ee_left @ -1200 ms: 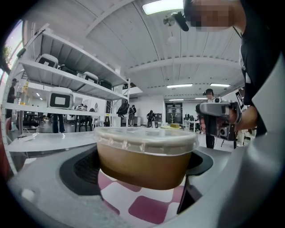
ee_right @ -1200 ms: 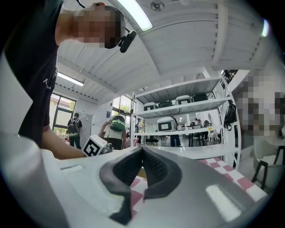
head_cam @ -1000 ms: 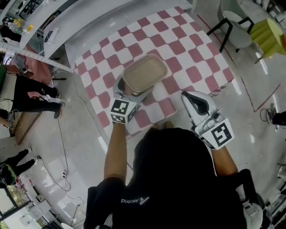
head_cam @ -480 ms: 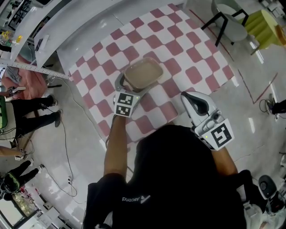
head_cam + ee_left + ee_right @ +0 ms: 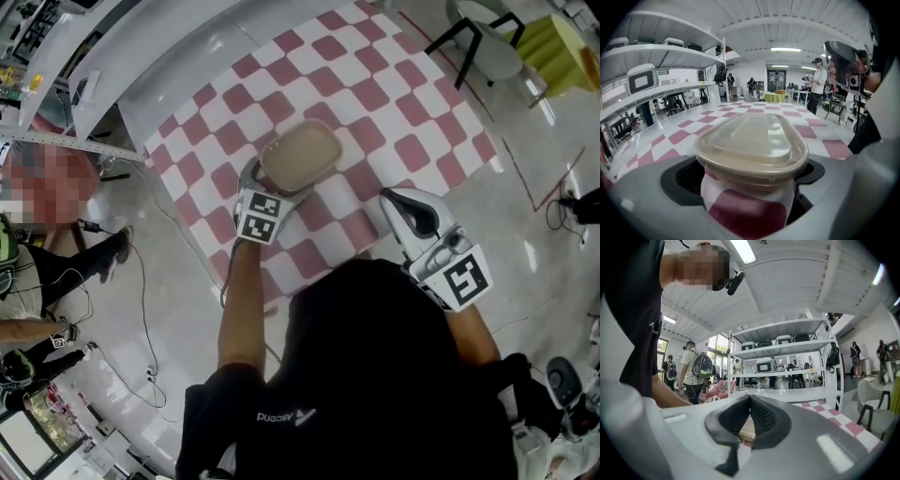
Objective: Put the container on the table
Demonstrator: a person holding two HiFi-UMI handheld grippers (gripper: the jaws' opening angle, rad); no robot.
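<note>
Left gripper [image 5: 269, 186]: jaws pinching the container [image 5: 752, 144] by its near end, one jaw on each side below the rim. The pads are spread to the width of the tub.

Container: tan, rounded-rectangular, with a clear lid seated on it. It sits level, long axis pointing away from the person. It lies over the desk [image 5: 375, 94], in the near half, inward from the near edge and somewhat toward the left corner. The red-and-white checked cloth shows directly beneath its base in the left gripper view. Cannot tell whether the base touches the cloth or hangs just above it.

Right gripper [image 5: 401, 204]: jaws pressed together at the tips, nothing between them. It is held at the near edge of the desk, toward the right corner and well apart from the container. In the right gripper view a sliver of the container and the cloth shows through the small gap below the closed tips.

A white shelf rack [image 5: 785, 363] stands beyond the far edge of the desk. A chair [image 5: 487, 47] stands on the floor off the far right corner.
</note>
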